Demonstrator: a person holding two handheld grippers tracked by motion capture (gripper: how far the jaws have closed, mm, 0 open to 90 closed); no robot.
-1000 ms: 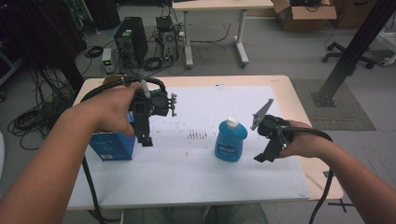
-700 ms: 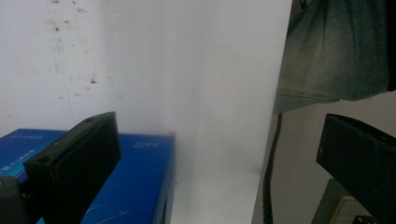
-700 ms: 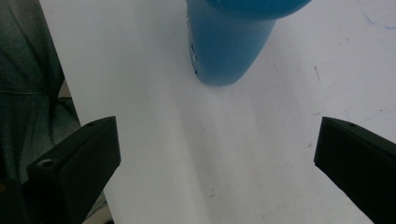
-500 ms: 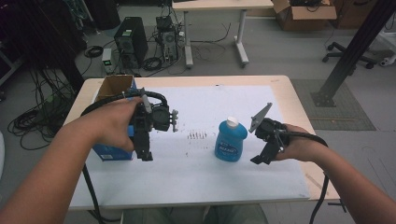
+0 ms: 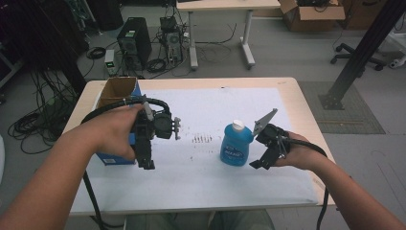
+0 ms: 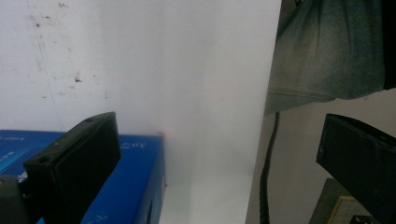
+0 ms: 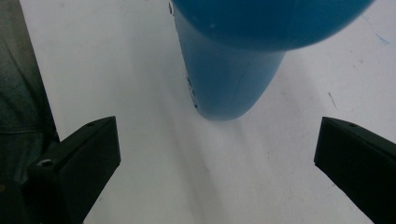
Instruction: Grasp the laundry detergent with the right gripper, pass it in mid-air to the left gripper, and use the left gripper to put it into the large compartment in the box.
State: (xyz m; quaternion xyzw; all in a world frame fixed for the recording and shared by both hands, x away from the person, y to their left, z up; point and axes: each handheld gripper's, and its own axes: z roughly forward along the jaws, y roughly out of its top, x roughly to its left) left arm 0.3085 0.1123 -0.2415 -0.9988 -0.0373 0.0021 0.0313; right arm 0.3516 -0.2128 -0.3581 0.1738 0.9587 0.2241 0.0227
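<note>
A blue bottle (image 5: 235, 144) with a white cap stands on the white sheet (image 5: 201, 184) right of centre. My right gripper (image 5: 262, 158) hovers just right of it, jaws wide apart and empty. In the right gripper view the blue bottle (image 7: 229, 70) looms ahead, beyond the open right gripper (image 7: 215, 154). A blue box (image 5: 114, 157) with an open brown top stands at the left. My left gripper (image 5: 146, 160) is held over the box's right side, pointing toward the table's near edge. In the left gripper view, the left gripper (image 6: 219, 154) is open above the blue box (image 6: 133, 186) corner.
The wooden table (image 5: 306, 115) shows around the sheet. Faint dark marks (image 5: 202, 139) dot the sheet's middle. Cables trail from both grippers over the near edge. The person's trousers (image 6: 327, 51) lie past that edge. Computers and cables sit on the floor behind.
My left gripper has drawn back toward the near edge, uncovering the box's open top. The right gripper has shifted slightly nearer. The bottle and box stay put.
</note>
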